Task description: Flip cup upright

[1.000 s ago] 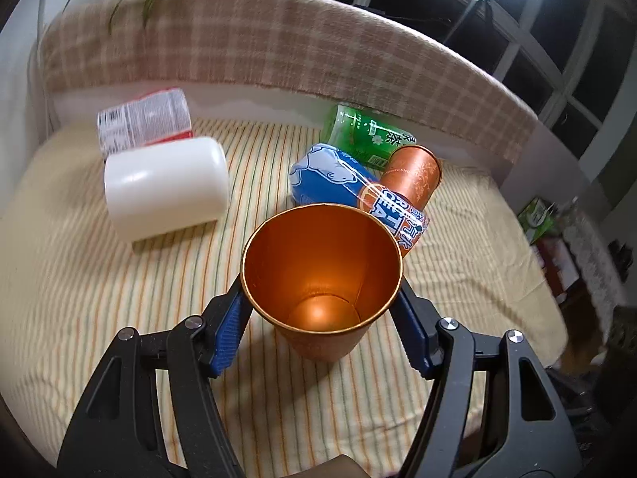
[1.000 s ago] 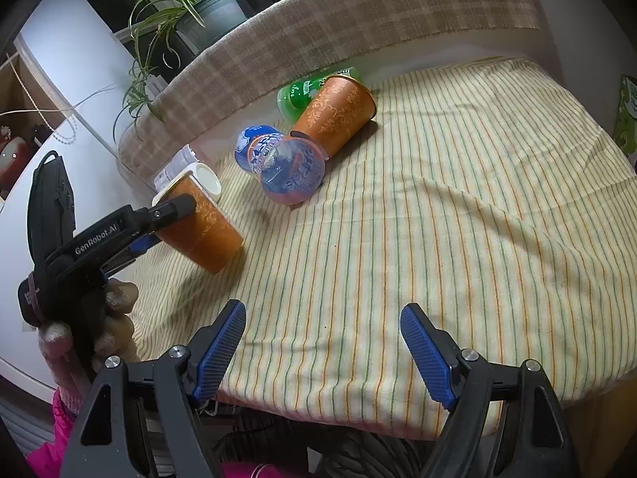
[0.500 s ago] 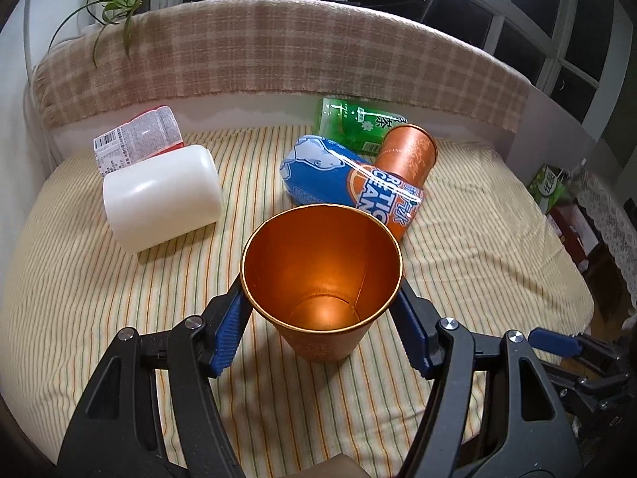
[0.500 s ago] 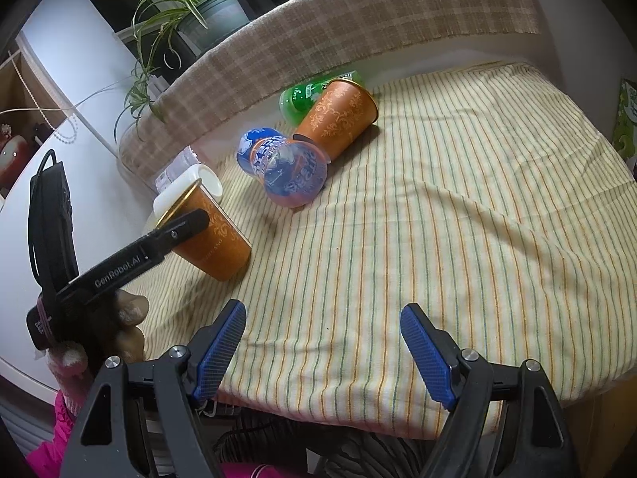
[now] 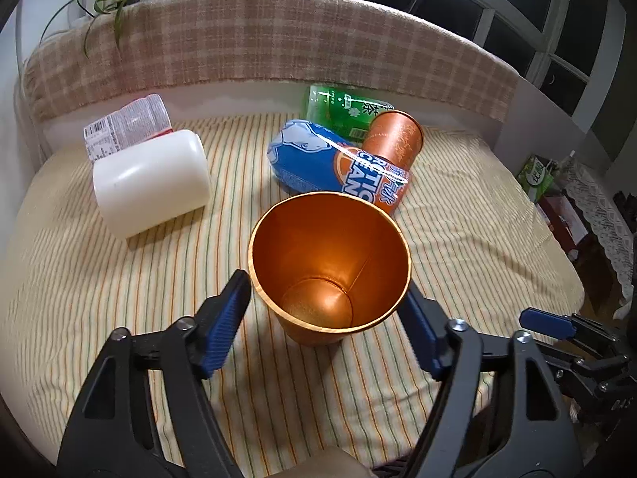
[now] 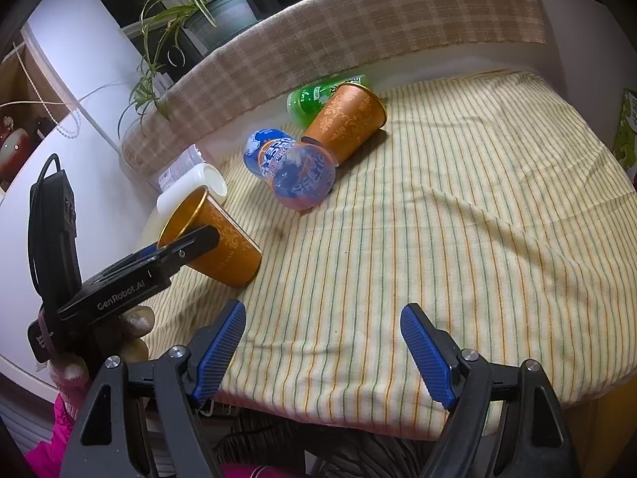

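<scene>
An orange cup stands mouth-up on the striped cloth, its base on the cloth; it also shows in the right wrist view. My left gripper is shut on its sides just below the rim. A second orange cup lies on its side at the back, also in the right wrist view. My right gripper is open and empty above the table's front edge.
A blue bottle, a green bottle, a white cup and a clear labelled bottle lie on the striped cloth. A plaid-covered ledge runs along the back, with a plant behind.
My left gripper has lowered the orange cup and set its base on the cloth, turning it more upright. The right gripper has barely moved.
</scene>
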{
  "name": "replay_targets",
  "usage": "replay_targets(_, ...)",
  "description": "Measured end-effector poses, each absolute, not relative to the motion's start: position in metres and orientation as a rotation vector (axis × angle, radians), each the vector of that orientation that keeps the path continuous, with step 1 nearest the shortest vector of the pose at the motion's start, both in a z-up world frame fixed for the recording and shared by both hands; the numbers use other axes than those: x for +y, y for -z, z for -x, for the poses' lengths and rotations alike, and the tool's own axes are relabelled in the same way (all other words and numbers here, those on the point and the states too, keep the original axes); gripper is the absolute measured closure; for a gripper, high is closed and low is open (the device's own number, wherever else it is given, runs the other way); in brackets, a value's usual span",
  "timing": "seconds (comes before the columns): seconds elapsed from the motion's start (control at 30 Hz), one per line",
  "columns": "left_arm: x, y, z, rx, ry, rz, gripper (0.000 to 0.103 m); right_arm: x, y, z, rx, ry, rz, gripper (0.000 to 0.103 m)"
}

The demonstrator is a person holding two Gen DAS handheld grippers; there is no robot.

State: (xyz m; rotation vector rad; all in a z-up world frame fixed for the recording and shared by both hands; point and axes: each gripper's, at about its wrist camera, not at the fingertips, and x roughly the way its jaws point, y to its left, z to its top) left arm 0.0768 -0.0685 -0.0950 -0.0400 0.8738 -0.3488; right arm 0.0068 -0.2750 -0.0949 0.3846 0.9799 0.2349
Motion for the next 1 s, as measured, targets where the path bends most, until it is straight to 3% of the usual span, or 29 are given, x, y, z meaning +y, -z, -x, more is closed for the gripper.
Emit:
replay_targets(0.63,-0.047,0.093,-0.055,0.894,0.361,0.073,0.022,-0.259,0.083,-0.009,0.947,-0.224,-0.318,0.021)
replay_targets(1.0,-0.025,0.066,-0.033,0.788,0.293,0.073,0.021,-0.25,0.068,-0.008,0.889,-0.196,-0.24,0.021)
